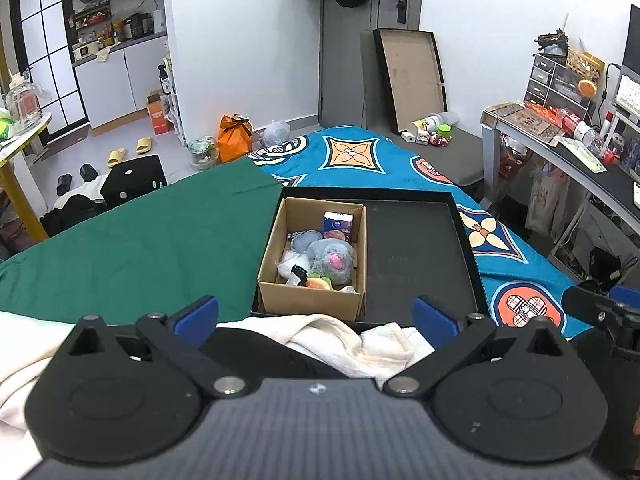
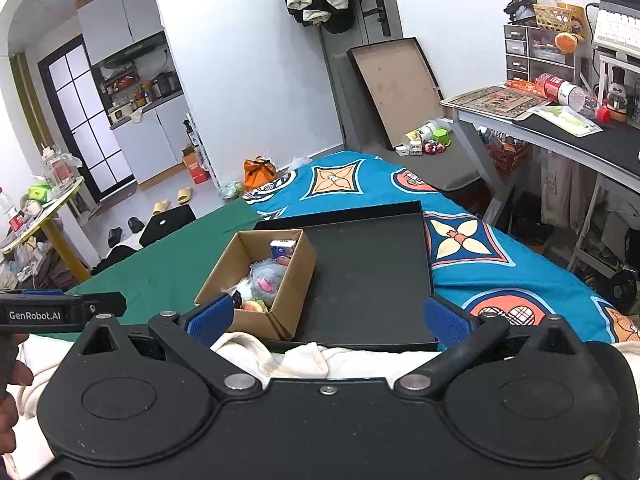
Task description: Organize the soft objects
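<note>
The left claw (image 1: 316,316) hangs wide open over a cream towel (image 1: 352,346) at the near edge of a black tray (image 1: 416,248), where a cardboard box (image 1: 312,300) holds a grey plush toy (image 1: 332,260) and a small blue carton (image 1: 338,227), on a bed (image 1: 140,240).

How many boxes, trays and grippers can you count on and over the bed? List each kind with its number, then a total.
Cardboard box: 1
Black tray: 1
Grippers: 2, the left gripper and the right gripper, both open
Total: 4
</note>
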A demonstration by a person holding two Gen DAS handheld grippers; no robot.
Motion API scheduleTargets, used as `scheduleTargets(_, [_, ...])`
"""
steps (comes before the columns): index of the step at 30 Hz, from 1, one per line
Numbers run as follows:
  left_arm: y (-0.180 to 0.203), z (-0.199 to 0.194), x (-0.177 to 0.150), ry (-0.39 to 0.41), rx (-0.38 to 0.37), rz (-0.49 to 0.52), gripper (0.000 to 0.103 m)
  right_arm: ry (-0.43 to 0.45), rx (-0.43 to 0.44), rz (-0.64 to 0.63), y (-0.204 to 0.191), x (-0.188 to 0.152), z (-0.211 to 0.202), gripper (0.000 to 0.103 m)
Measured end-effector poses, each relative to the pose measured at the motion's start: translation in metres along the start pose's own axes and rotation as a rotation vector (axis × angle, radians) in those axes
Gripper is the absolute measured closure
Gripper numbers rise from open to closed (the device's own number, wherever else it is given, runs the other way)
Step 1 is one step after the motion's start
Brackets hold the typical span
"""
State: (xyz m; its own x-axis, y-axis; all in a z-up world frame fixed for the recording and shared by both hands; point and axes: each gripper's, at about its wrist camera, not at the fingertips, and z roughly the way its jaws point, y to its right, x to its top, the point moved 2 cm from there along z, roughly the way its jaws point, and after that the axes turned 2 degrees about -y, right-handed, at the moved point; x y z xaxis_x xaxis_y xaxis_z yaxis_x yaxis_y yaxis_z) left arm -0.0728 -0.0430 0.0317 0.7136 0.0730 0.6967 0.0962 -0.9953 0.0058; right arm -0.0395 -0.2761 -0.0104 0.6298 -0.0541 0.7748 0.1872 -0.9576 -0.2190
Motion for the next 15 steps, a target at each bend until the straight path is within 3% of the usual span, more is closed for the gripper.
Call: scheduleTargets(15, [0.0016,0.0022,-0.004,-0.012,0.001,0.001,0.0,-0.005,-0.005,0.0,0.001,0.0005,0.0005,0.0])
